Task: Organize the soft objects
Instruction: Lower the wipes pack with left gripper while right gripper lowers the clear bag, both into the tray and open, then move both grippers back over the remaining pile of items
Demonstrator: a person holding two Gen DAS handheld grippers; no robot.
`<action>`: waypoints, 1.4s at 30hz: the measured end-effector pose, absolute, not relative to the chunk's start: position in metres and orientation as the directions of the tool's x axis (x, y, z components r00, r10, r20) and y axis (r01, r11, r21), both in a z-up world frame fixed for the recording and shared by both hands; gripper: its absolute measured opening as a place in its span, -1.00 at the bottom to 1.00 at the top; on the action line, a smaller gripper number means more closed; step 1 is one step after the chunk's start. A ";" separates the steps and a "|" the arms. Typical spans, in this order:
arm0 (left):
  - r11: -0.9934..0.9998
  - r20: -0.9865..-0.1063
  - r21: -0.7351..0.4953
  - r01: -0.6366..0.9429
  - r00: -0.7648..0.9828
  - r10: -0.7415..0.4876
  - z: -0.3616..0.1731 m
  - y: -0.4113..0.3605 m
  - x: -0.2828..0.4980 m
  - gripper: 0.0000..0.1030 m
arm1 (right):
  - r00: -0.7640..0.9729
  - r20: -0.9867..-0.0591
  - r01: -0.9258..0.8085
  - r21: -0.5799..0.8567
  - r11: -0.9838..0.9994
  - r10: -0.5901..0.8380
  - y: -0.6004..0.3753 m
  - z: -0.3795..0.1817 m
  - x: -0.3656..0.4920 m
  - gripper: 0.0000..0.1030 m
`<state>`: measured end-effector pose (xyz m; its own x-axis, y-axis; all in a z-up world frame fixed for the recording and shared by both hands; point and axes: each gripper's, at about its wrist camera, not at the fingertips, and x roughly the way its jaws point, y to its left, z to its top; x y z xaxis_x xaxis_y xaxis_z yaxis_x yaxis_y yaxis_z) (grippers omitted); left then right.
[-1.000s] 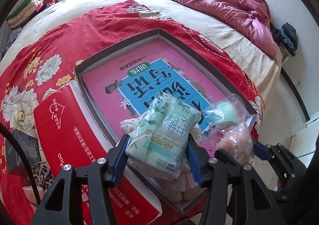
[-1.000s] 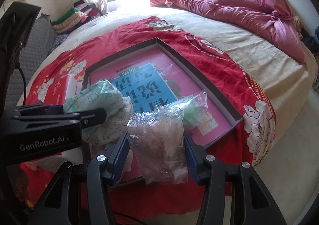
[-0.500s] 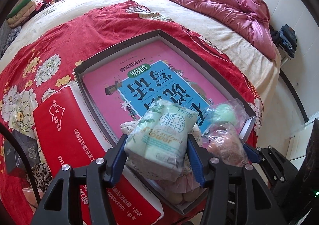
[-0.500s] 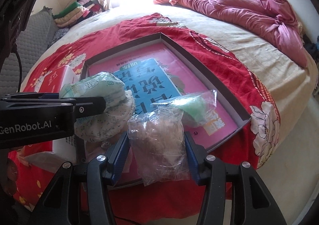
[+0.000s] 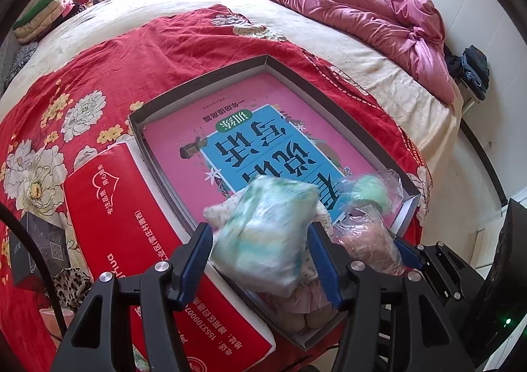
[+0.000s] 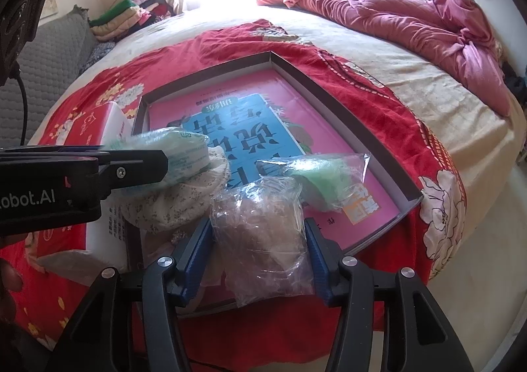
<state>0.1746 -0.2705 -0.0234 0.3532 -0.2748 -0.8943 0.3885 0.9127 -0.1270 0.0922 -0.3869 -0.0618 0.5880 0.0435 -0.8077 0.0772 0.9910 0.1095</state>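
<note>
My left gripper is shut on a pale green tissue pack, blurred with motion, above the near end of a shallow grey box. My right gripper is shut on a clear bag of brownish soft stuff over the box's near edge. That bag also shows in the left wrist view. A clear bag with a green soft thing lies in the box's near right corner. A floral cloth bundle lies under the tissue pack.
A pink and blue book lines the box floor. A red tissue package lies left of the box on a red floral cloth. A pink quilt is bunched at the far side of the bed. A black box sits left.
The left gripper has tilted the tissue pack and it now blurs with motion. Both grippers have drawn back slightly toward the near end of the box, still holding their loads.
</note>
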 end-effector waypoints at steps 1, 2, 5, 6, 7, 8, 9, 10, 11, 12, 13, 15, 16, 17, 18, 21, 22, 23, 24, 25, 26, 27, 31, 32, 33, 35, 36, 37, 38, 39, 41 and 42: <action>0.912 -0.894 -0.127 0.391 0.353 -0.276 -0.023 -0.271 0.175 0.15 | 0.588 -0.808 0.078 0.105 0.991 0.039 -0.387 -0.061 0.092 0.15; 0.912 -0.894 -0.126 0.391 0.353 -0.275 -0.023 -0.271 0.175 0.16 | 0.589 -0.808 0.077 0.103 0.992 0.038 -0.387 -0.061 0.092 0.21; 0.912 -0.894 -0.125 0.390 0.355 -0.274 -0.022 -0.271 0.174 0.16 | 0.592 -0.805 0.079 0.098 0.992 0.032 -0.388 -0.058 0.090 0.29; 0.913 -0.893 -0.126 0.389 0.357 -0.275 -0.022 -0.270 0.174 0.16 | 0.595 -0.803 0.080 0.100 0.992 0.033 -0.388 -0.057 0.090 0.29; 0.913 -0.892 -0.127 0.388 0.358 -0.276 -0.021 -0.269 0.173 0.16 | 0.598 -0.801 0.081 0.102 0.992 0.033 -0.389 -0.056 0.090 0.30; 0.914 -0.891 -0.128 0.386 0.360 -0.277 -0.020 -0.268 0.173 0.16 | 0.600 -0.799 0.082 0.100 0.992 0.031 -0.389 -0.054 0.089 0.31; 0.914 -0.889 -0.128 0.384 0.363 -0.277 -0.019 -0.267 0.172 0.16 | 0.602 -0.798 0.084 0.097 0.992 0.027 -0.389 -0.054 0.089 0.33; 0.915 -0.887 -0.130 0.383 0.367 -0.280 -0.018 -0.265 0.171 0.16 | 0.603 -0.797 0.085 0.095 0.992 0.025 -0.390 -0.053 0.088 0.35; 0.915 -0.884 -0.134 0.381 0.371 -0.285 -0.016 -0.263 0.170 0.16 | 0.603 -0.797 0.087 0.095 0.992 0.023 -0.391 -0.051 0.087 0.35; 0.914 -0.881 -0.138 0.381 0.375 -0.289 -0.013 -0.260 0.169 0.16 | 0.604 -0.797 0.091 0.095 0.991 0.021 -0.391 -0.050 0.087 0.35; 0.915 -0.879 -0.137 0.380 0.379 -0.289 -0.011 -0.259 0.168 0.17 | 0.607 -0.794 0.095 0.098 0.991 0.020 -0.392 -0.048 0.085 0.35; 0.916 -0.877 -0.130 0.378 0.387 -0.284 -0.008 -0.257 0.165 0.20 | 0.616 -0.788 0.100 0.106 0.989 0.022 -0.394 -0.043 0.084 0.36; 0.917 -0.877 -0.125 0.378 0.390 -0.281 -0.006 -0.255 0.164 0.23 | 0.619 -0.785 0.105 0.112 0.988 0.023 -0.395 -0.040 0.083 0.38; 0.918 -0.875 -0.123 0.377 0.395 -0.279 -0.004 -0.253 0.163 0.24 | 0.622 -0.782 0.107 0.114 0.988 0.022 -0.395 -0.038 0.083 0.40; 0.919 -0.873 -0.122 0.375 0.401 -0.280 -0.001 -0.251 0.161 0.24 | 0.628 -0.778 0.109 0.114 0.987 0.021 -0.395 -0.036 0.082 0.40; 0.921 -0.866 -0.124 0.368 0.413 -0.282 0.006 -0.244 0.156 0.25 | 0.641 -0.768 0.110 0.116 0.987 0.018 -0.393 -0.027 0.080 0.40; 0.923 -0.864 -0.120 0.367 0.419 -0.279 0.009 -0.242 0.154 0.25 | 0.648 -0.762 0.114 0.117 0.987 0.015 -0.392 -0.024 0.080 0.41; 0.925 -0.862 -0.116 0.363 0.426 -0.276 0.013 -0.239 0.151 0.25 | 0.656 -0.755 0.116 0.119 0.986 0.014 -0.391 -0.020 0.078 0.41; 0.926 -0.857 -0.118 0.358 0.435 -0.277 0.017 -0.235 0.148 0.26 | 0.662 -0.750 0.115 0.121 0.986 0.015 -0.390 -0.016 0.078 0.41; 0.927 -0.855 -0.120 0.356 0.438 -0.279 0.019 -0.232 0.146 0.28 | 0.671 -0.741 0.113 0.123 0.986 0.015 -0.388 -0.010 0.076 0.41; 0.927 -0.851 -0.121 0.356 0.444 -0.281 0.022 -0.229 0.143 0.29 | 0.679 -0.734 0.113 0.122 0.986 0.013 -0.386 -0.006 0.076 0.41; 0.929 -0.847 -0.116 0.350 0.453 -0.277 0.026 -0.224 0.139 0.30 | 0.689 -0.725 0.110 0.123 0.986 0.013 -0.384 -0.001 0.075 0.41; 0.938 -0.837 -0.119 0.326 0.475 -0.272 0.036 -0.206 0.130 0.31 | 0.729 -0.685 0.098 0.142 0.985 0.026 -0.371 0.022 0.069 0.41; 0.940 -0.835 -0.117 0.320 0.481 -0.267 0.038 -0.201 0.127 0.31 | 0.735 -0.677 0.087 0.148 0.985 0.037 -0.367 0.026 0.068 0.41; 0.944 -0.834 -0.114 0.308 0.487 -0.260 0.040 -0.195 0.125 0.31 | 0.739 -0.672 0.074 0.151 0.986 0.048 -0.363 0.030 0.067 0.41; 0.950 -0.828 -0.117 0.291 0.500 -0.255 0.045 -0.180 0.119 0.31 | 0.753 -0.655 0.051 0.147 0.988 0.059 -0.349 0.041 0.065 0.41; 0.953 -0.825 -0.120 0.279 0.506 -0.252 0.047 -0.172 0.116 0.31 | 0.757 -0.650 0.042 0.146 0.988 0.064 -0.344 0.045 0.064 0.41; 0.956 -0.820 -0.122 0.266 0.516 -0.248 0.051 -0.162 0.112 0.32 | 0.762 -0.644 0.031 0.144 0.989 0.070 -0.338 0.049 0.062 0.41; 0.959 -0.818 -0.119 0.258 0.522 -0.242 0.053 -0.155 0.110 0.32 | 0.766 -0.638 0.015 0.139 0.990 0.077 -0.330 0.054 0.061 0.41; 0.964 -0.815 -0.111 0.240 0.533 -0.226 0.056 -0.144 0.106 0.32 | 0.770 -0.632 0.004 0.134 0.991 0.083 -0.324 0.057 0.059 0.41; 0.972 -0.811 -0.096 0.214 0.549 -0.201 0.061 -0.127 0.101 0.32 | 0.777 -0.622 -0.022 0.123 0.992 0.094 -0.310 0.065 0.057 0.41; 0.976 -0.810 -0.091 0.200 0.555 -0.190 0.063 -0.117 0.098 0.32 | 0.779 -0.618 -0.033 0.119 0.992 0.101 -0.304 0.069 0.056 0.41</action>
